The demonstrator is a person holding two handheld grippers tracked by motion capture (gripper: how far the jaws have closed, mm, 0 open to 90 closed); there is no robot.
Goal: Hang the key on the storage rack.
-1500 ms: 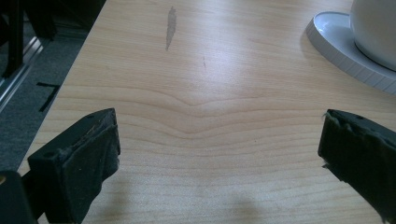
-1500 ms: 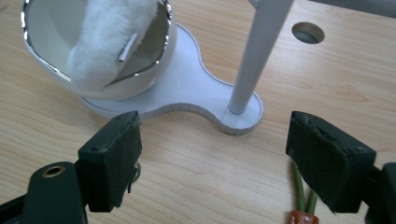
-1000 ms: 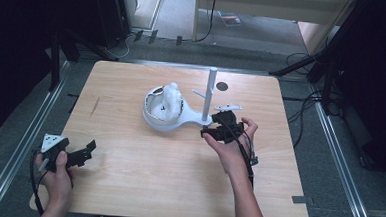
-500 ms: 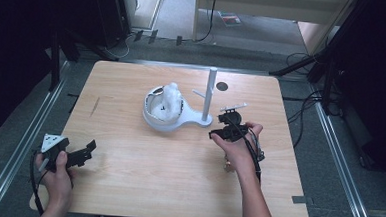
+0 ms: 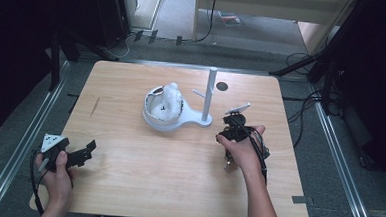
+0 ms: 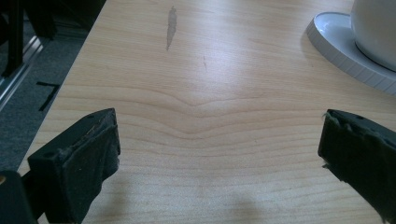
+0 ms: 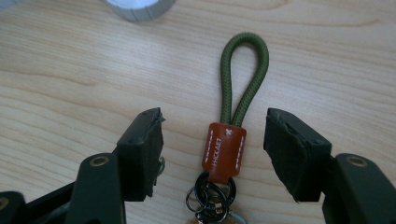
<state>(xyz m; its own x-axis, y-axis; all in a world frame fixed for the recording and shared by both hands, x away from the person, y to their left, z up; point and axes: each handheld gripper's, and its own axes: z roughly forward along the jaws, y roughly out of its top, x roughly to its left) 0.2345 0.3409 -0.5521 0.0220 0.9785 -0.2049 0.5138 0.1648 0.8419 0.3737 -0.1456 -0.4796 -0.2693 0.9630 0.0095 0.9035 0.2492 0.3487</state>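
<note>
The wooden counter [image 5: 177, 183] carries a white stand [image 5: 180, 119] with a dish and an upright peg post near its far middle; the keychain [image 7: 225, 149] lies flat toward the right edge, between post and near-right corner, under the right gripper [image 7: 212, 154]. Its fingers [image 7: 140, 149] have just been closing and stand about half open, straddling the brown leather tag [image 7: 224, 151] without touching it; the green cord loop [image 7: 245, 77] is left free ahead. The left gripper [image 6: 219, 154] is held wide open and empty by the near-left corner. The tag is best kept centred between the pads, squeezed squarely across its flat sides, then lifted straight so the rings [image 7: 210, 196] hang clear.
</note>
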